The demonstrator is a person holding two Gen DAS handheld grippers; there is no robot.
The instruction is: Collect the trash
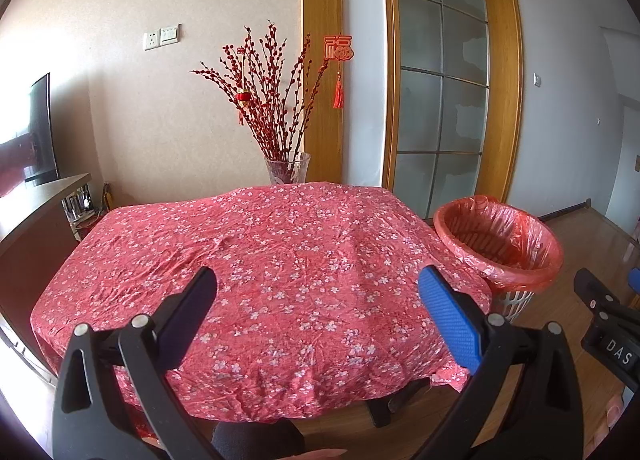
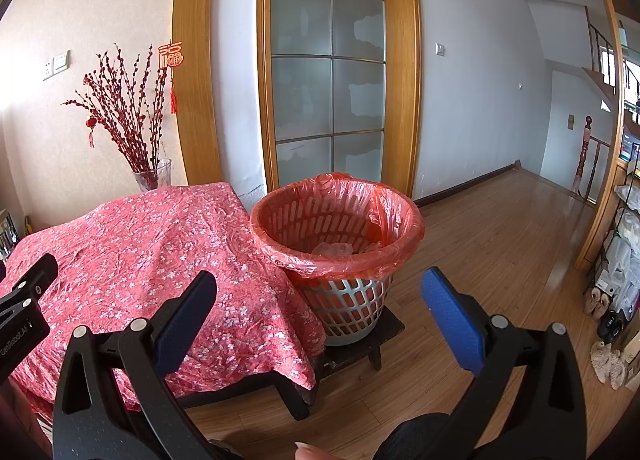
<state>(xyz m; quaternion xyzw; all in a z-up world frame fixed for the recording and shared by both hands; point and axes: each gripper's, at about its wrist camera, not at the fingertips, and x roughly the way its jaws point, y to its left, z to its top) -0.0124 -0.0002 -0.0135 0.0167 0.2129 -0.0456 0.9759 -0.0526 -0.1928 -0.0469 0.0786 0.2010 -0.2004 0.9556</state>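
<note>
A white lattice waste basket (image 2: 348, 300) lined with a red plastic bag (image 2: 340, 220) stands on a low dark stool right of the table; it also shows in the left wrist view (image 1: 500, 244). Crumpled clear trash (image 2: 334, 249) lies inside it. My left gripper (image 1: 316, 300) is open and empty above the near part of the table's red floral cloth (image 1: 260, 260). My right gripper (image 2: 318, 300) is open and empty, held in front of the basket. No loose trash shows on the cloth.
A glass vase (image 1: 288, 168) of red branches stands behind the table's far edge. A dark cabinet with a TV (image 1: 36, 140) is at the left. Wooden floor (image 2: 500, 240) stretches right; shelves and slippers (image 2: 608, 356) line the far right. A frosted glass door (image 2: 328, 72) is behind the basket.
</note>
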